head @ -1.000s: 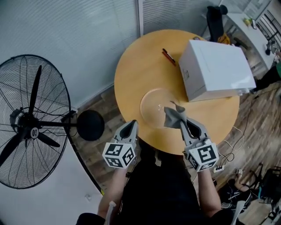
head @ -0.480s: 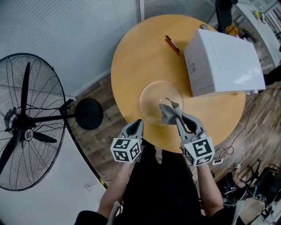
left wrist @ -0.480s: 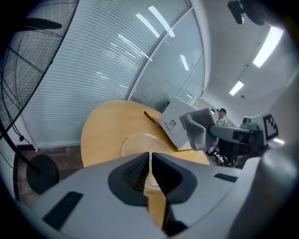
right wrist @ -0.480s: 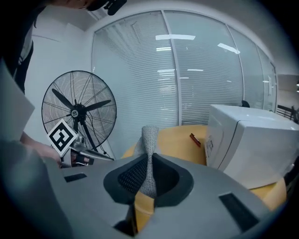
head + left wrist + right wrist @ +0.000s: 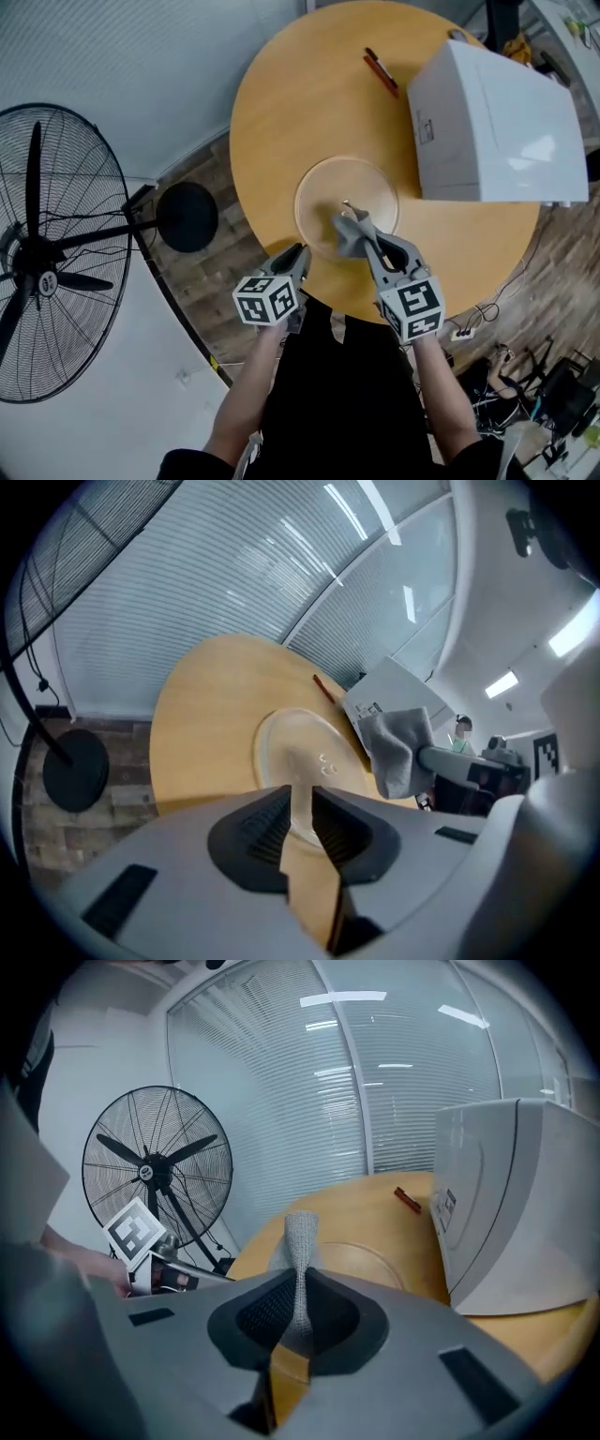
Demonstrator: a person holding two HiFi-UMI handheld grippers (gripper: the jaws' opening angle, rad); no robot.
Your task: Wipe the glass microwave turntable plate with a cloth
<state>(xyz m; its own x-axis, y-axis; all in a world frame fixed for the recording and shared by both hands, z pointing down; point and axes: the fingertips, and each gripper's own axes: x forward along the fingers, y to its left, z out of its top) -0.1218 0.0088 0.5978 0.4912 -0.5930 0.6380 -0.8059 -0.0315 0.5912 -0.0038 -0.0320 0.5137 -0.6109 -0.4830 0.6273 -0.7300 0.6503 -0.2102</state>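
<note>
1. Against a second ago, the round wooden table (image 5: 281, 122) sits higher in the head view, and the white microwave (image 5: 497, 131) has slid toward the upper right corner.
2. The right gripper (image 5: 367, 246) has come in from the microwave side of the glass turntable plate (image 5: 323, 187). Its grey cloth (image 5: 349, 234) now hangs over the plate's near edge instead of its right rim.
3. The left gripper (image 5: 298, 255) has closed in as well. Its tips are now just beside the plate's near-left rim, at the table edge; we cannot tell whether they touch it.
4. The plate has stayed flat at the table's middle, toward our side, with the microwave close on its right. The red pen (image 5: 381, 72) lies beyond it, well apart.
5. Right gripper view: the right gripper (image 5: 298, 1312) is clenched on the cloth (image 5: 300, 1241). The fabric is pinched thin between the ribbed pads and stands up past the tips, with the plate (image 5: 366, 1260) just ahead and below.
6. Left gripper view: the left gripper (image 5: 300, 817) is released, its jaws a narrow slit apart with nothing gripped. The plate (image 5: 300, 752) and bare wood show through the gap, and the cloth (image 5: 398, 747) hangs off to the right.
7. A floor fan (image 5: 47, 253) stands left of the table.
</note>
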